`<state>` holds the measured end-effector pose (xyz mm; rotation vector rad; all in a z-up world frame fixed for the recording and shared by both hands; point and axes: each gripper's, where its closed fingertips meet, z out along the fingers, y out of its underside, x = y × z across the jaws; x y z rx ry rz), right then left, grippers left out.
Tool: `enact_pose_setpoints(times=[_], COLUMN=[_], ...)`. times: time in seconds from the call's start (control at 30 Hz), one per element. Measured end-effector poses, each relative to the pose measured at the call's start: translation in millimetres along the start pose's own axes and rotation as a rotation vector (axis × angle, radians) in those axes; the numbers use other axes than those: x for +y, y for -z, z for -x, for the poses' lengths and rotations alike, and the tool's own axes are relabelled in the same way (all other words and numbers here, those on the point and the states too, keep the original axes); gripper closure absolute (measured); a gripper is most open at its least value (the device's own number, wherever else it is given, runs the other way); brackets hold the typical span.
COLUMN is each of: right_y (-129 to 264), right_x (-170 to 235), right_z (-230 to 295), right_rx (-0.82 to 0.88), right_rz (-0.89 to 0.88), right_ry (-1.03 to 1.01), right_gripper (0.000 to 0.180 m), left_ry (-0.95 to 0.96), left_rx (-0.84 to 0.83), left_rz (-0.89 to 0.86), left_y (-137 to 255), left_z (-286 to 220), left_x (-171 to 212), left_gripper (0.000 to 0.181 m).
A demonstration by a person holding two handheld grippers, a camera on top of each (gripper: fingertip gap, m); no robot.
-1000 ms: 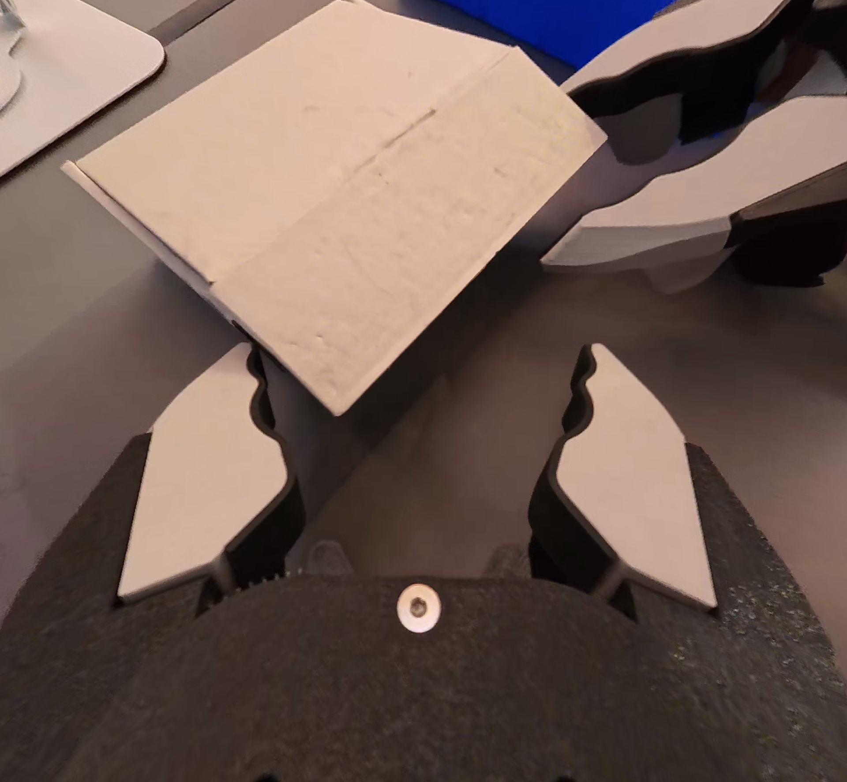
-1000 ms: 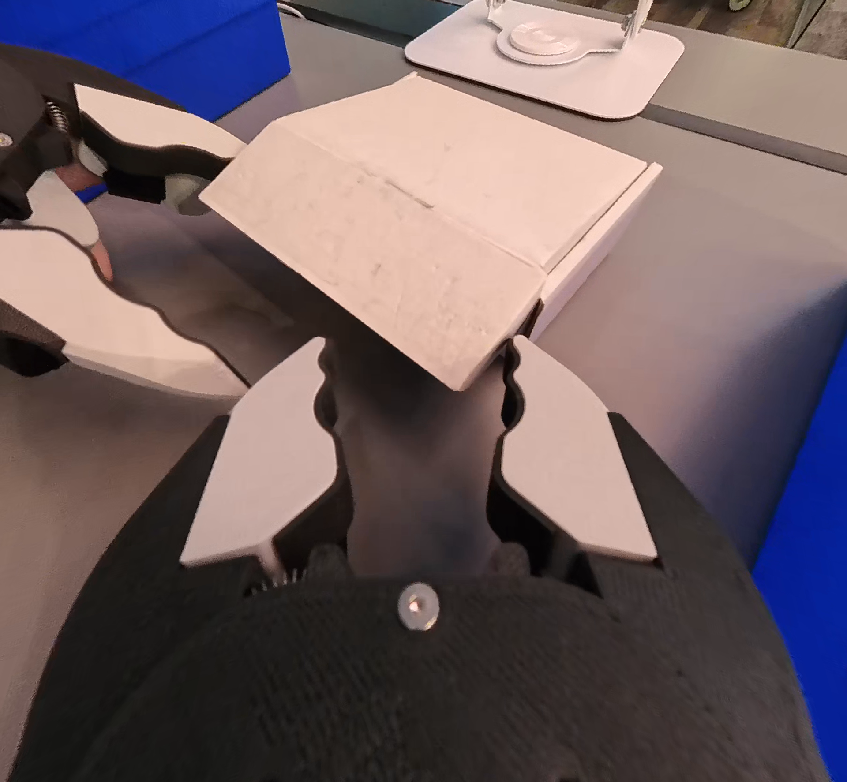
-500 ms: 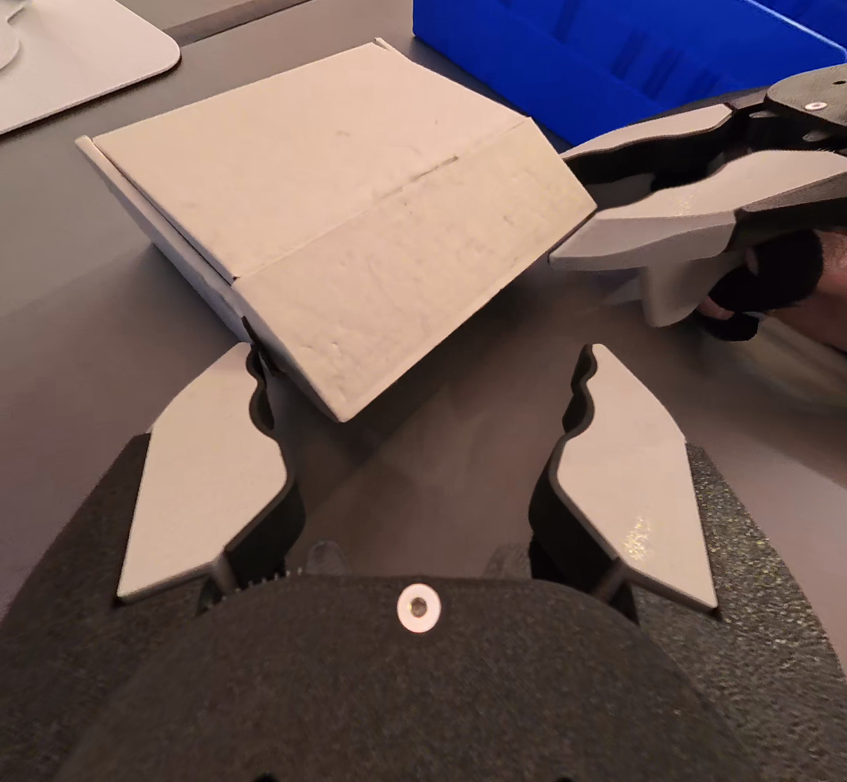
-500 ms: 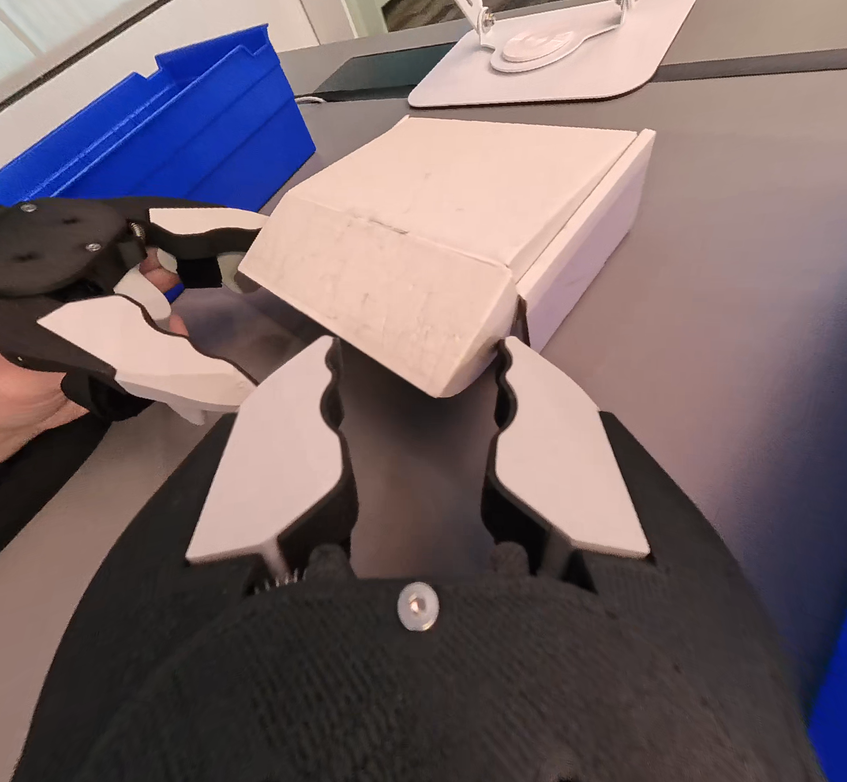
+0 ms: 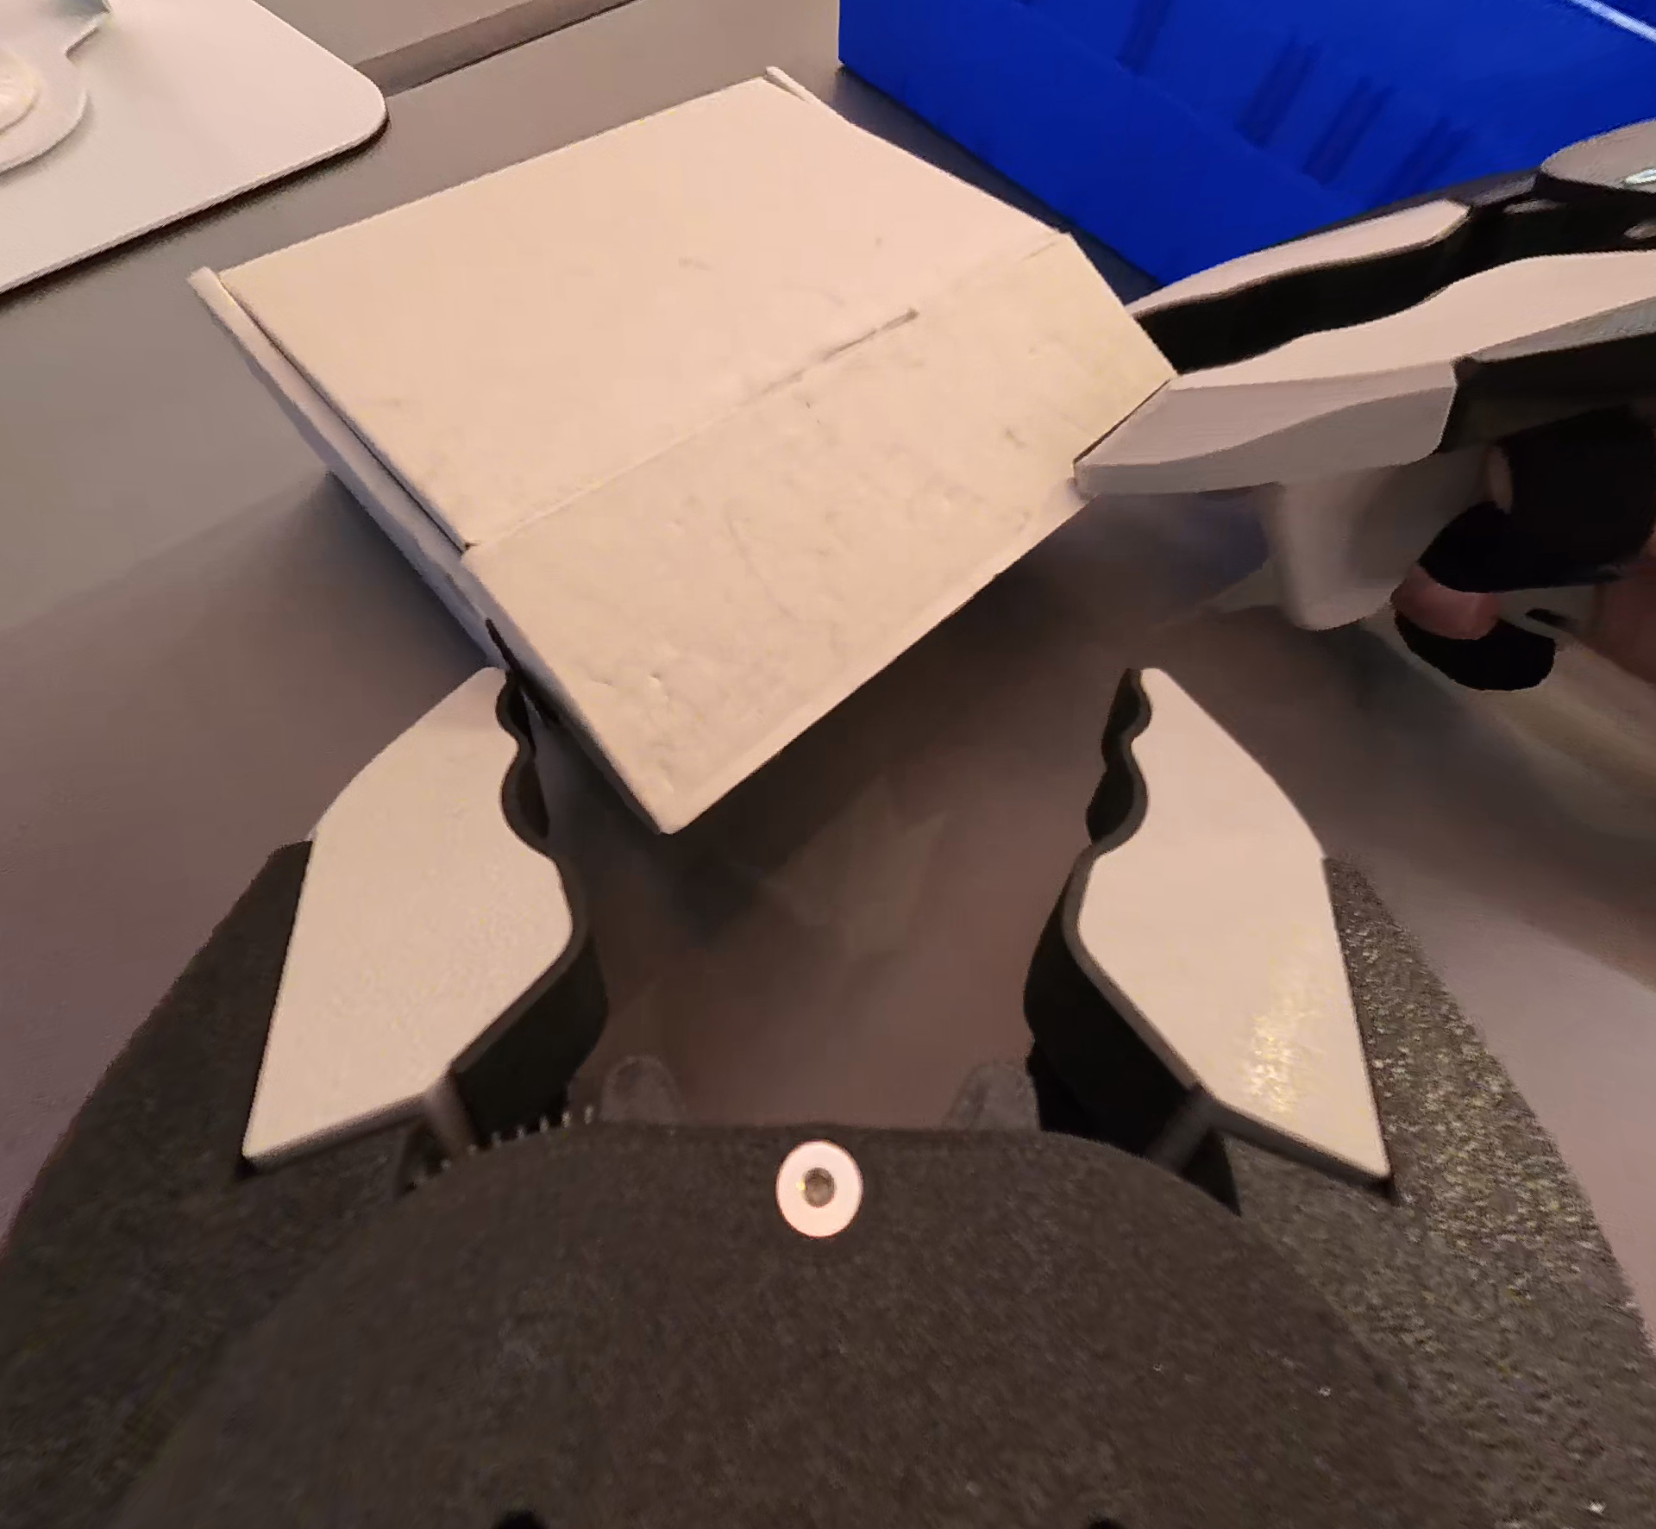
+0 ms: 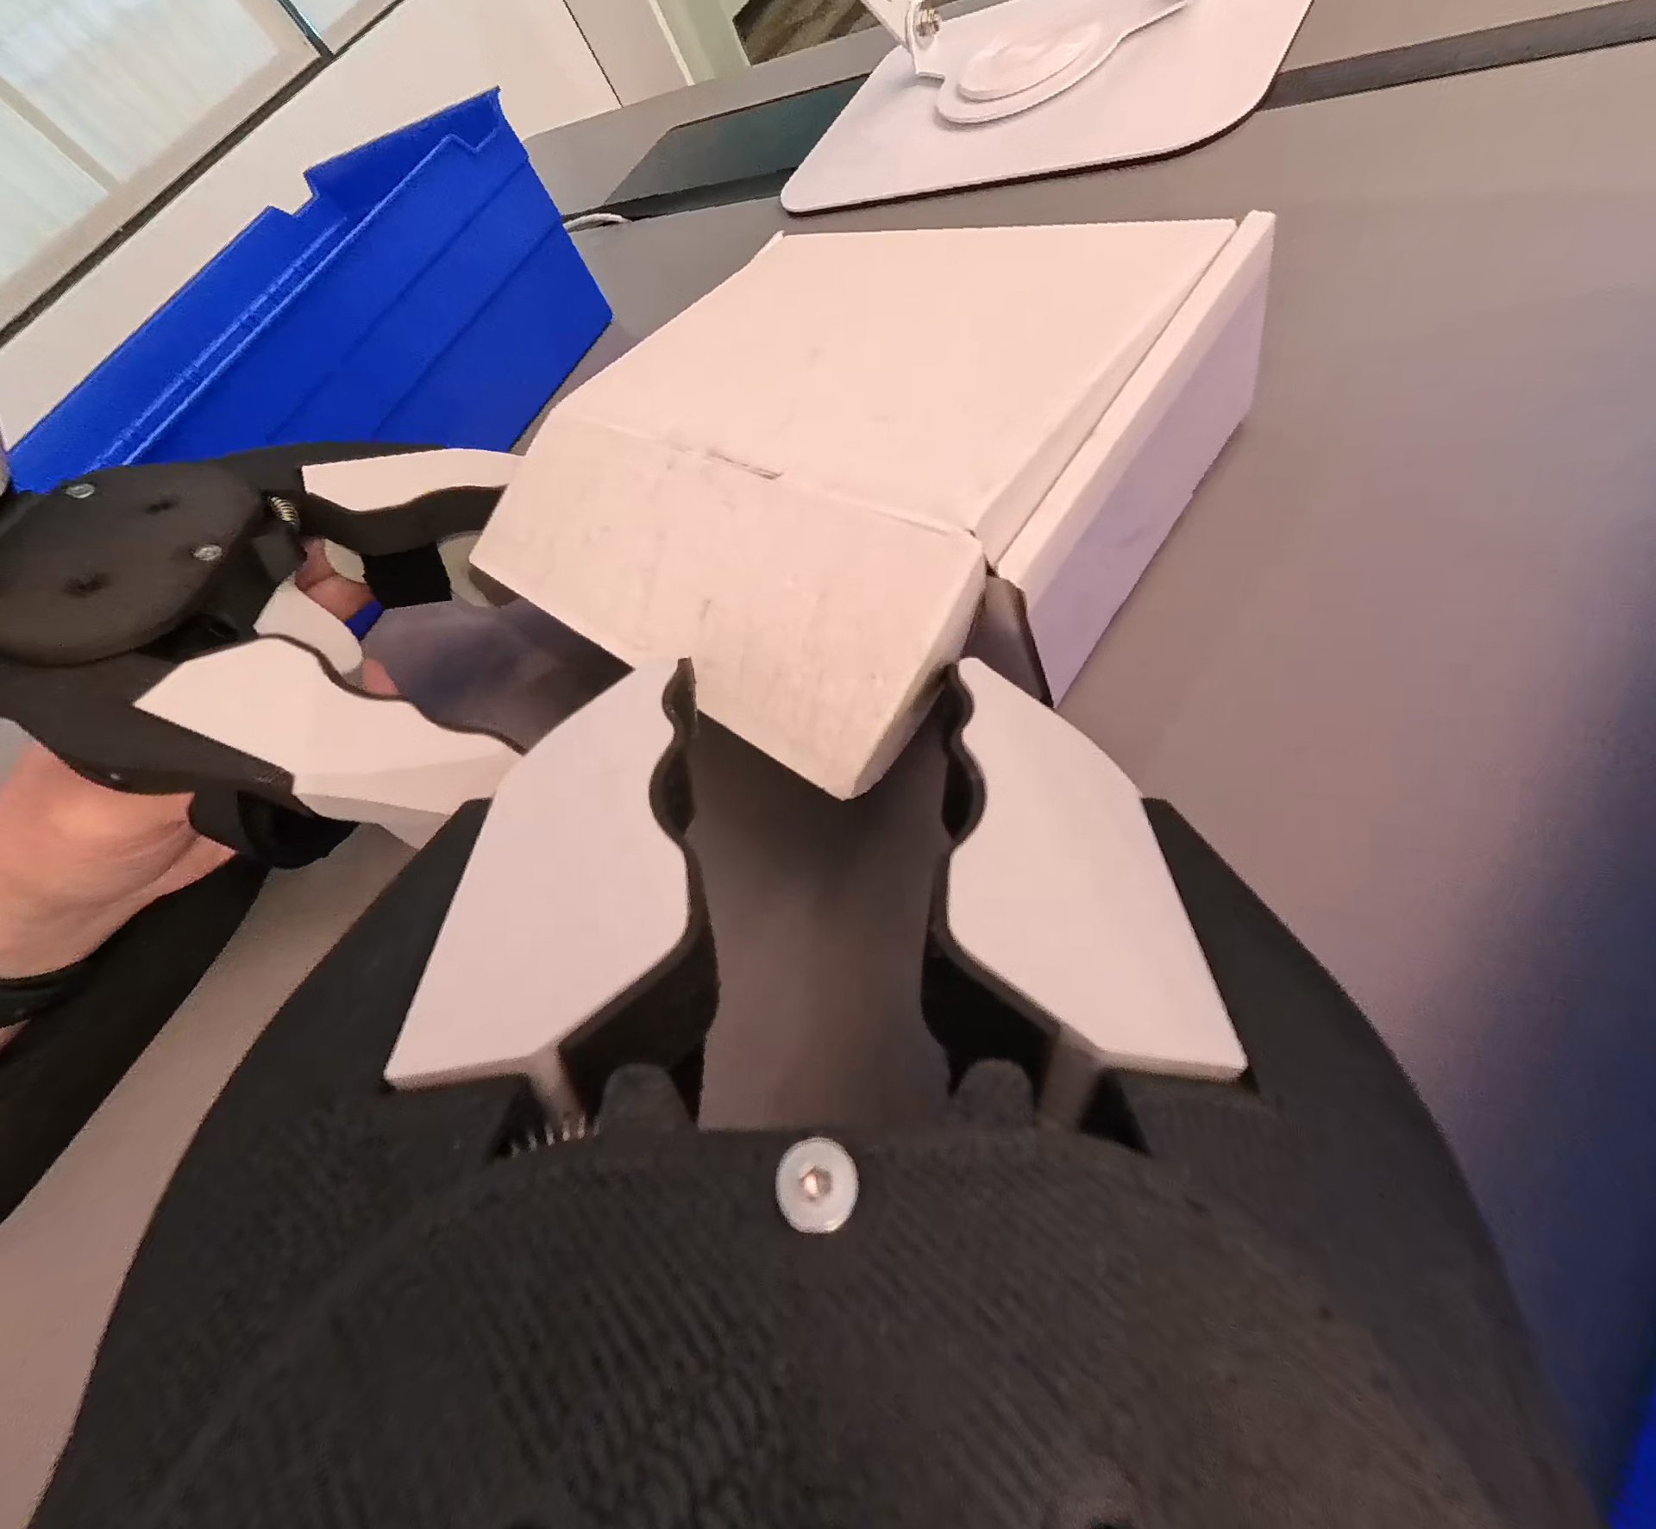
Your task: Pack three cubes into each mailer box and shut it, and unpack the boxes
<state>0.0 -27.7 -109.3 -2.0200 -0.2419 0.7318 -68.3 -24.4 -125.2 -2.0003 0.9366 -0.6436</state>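
A white mailer box (image 5: 627,303) lies on the grey table with its lid down. Its front flap (image 5: 789,572) sticks out untucked, slanting down towards me. My left gripper (image 5: 815,697) is open, and the flap's left corner hangs between its fingers. In the right wrist view the box (image 6: 941,339) and the flap (image 6: 735,590) show again. My right gripper (image 6: 820,680) is open with the flap's right corner between its fingertips. Each gripper also shows in the other view: right (image 5: 1254,411), left (image 6: 314,635). No cubes are in view.
A blue bin (image 5: 1254,52) stands just behind the box and also shows in the right wrist view (image 6: 358,303). A white stand base (image 5: 179,124) sits at the back, seen also in the right wrist view (image 6: 1075,79). A hand (image 6: 90,859) holds the left gripper.
My right gripper has dropped lower and tipped up, and the flap's corner now sits between its fingertips. The flap slants down more. My left gripper has hardly moved.
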Motion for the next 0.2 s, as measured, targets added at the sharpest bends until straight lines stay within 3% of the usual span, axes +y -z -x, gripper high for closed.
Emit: enact_pose_setpoints(times=[0.03, 0.2], right_y=[0.4, 4.7], right_x=[-0.5, -2.8], right_z=[-0.9, -7.0], right_rx=[0.004, 0.019], right_rz=[-0.003, -0.015], right_ry=[0.004, 0.005], right_gripper=[0.126, 0.123], left_ry=[-0.010, -0.032], left_rx=[-0.005, -0.048], left_rz=[0.007, -0.029], left_y=[0.2, 7.7], left_z=[0.2, 5.1], left_x=[0.9, -4.6], left_gripper=[0.062, 0.084])
